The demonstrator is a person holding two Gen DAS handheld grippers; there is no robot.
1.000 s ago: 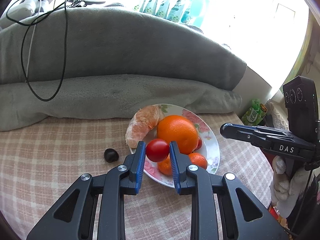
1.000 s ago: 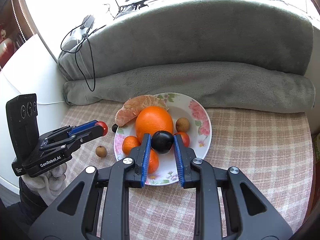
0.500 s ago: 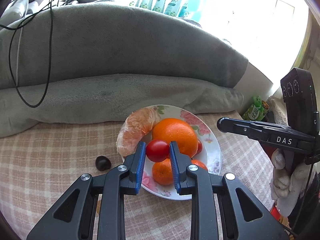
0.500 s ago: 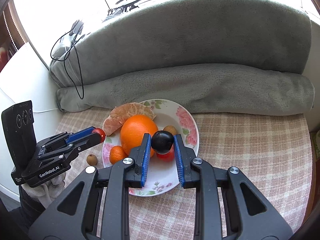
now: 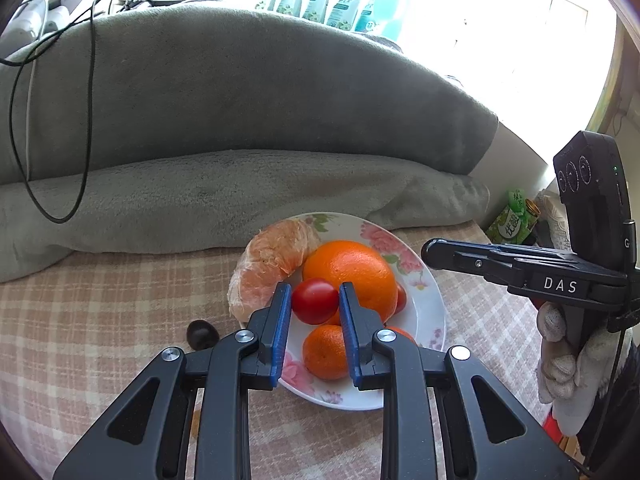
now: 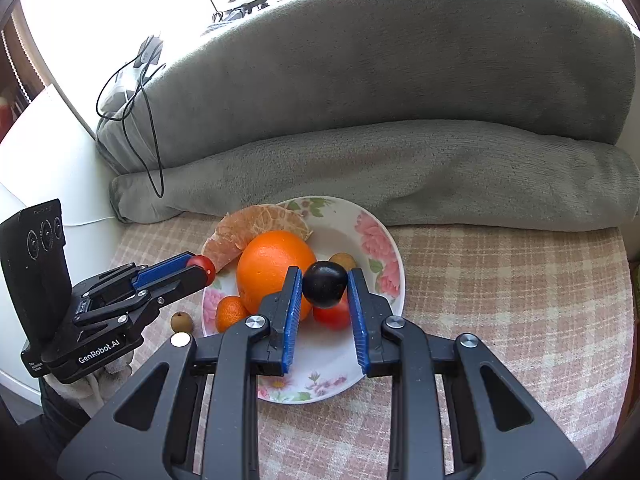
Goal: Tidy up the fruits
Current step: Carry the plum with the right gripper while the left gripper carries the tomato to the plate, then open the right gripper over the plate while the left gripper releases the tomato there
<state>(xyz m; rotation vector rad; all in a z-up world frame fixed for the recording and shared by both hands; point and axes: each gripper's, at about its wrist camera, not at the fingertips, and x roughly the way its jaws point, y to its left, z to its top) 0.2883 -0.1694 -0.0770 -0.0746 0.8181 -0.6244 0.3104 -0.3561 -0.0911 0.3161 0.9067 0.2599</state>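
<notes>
A floral plate (image 5: 434,312) (image 6: 384,240) on the checked tablecloth holds a big orange (image 5: 348,270) (image 6: 272,268), a peeled citrus half (image 5: 268,264) (image 6: 244,232), small mandarins (image 5: 324,350) (image 6: 231,312), a red tomato (image 6: 332,316) and a brown longan (image 6: 342,259). My left gripper (image 5: 314,300) is shut on a red cherry tomato (image 5: 315,301) above the plate's near side. My right gripper (image 6: 324,284) is shut on a dark plum (image 6: 324,284) above the plate. The left gripper also shows in the right wrist view (image 6: 200,270).
A dark plum (image 5: 202,334) lies on the cloth left of the plate. A brown longan (image 6: 181,321) lies near the plate's left edge. A grey blanket roll (image 5: 240,192) bounds the table behind. A green drink bottle (image 5: 514,220) stands at right. A black cable (image 5: 60,120) hangs over the blanket.
Both grippers have shifted over the plate with their fruits still held; the right gripper moved left and forward, and the left gripper drifted slightly toward the plate.
</notes>
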